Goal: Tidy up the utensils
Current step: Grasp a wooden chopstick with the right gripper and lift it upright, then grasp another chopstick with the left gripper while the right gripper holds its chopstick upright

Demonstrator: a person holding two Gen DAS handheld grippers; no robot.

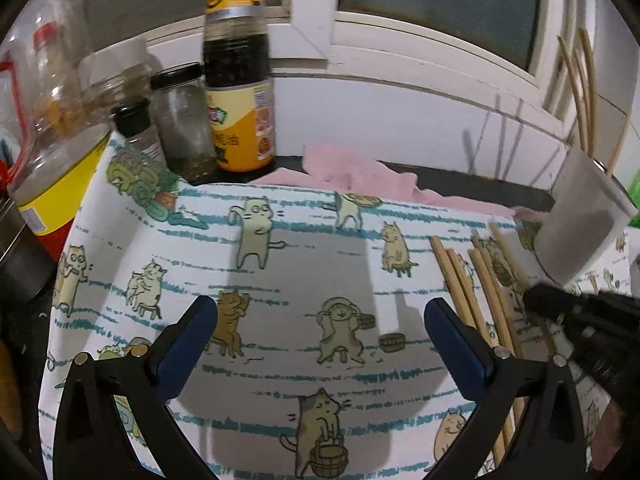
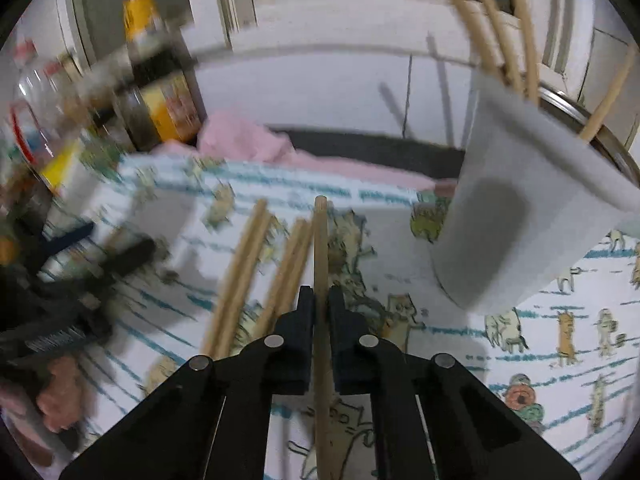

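Observation:
My right gripper (image 2: 320, 294) is shut on one wooden chopstick (image 2: 321, 248), which points forward above the cat-print cloth (image 2: 560, 360). Several more chopsticks (image 2: 248, 272) lie on the cloth just left of it; they also show in the left wrist view (image 1: 472, 284). A white holder cup (image 2: 520, 216) stands ahead to the right with several chopsticks (image 2: 516, 28) upright in it; it shows in the left view (image 1: 580, 220) too. My left gripper (image 1: 320, 316) is open and empty over the cloth (image 1: 280, 280), left of the loose chopsticks. The right gripper (image 1: 580, 316) shows at its right.
A tall sauce bottle (image 1: 238, 68), glass jars (image 1: 182, 120), a small black-capped bottle (image 1: 136, 128) and a clear oil bottle with yellow label (image 1: 52, 140) crowd the back left. A pink cloth (image 1: 352, 172) lies at the back by the white wall. A metal rim (image 2: 592, 120) sits behind the cup.

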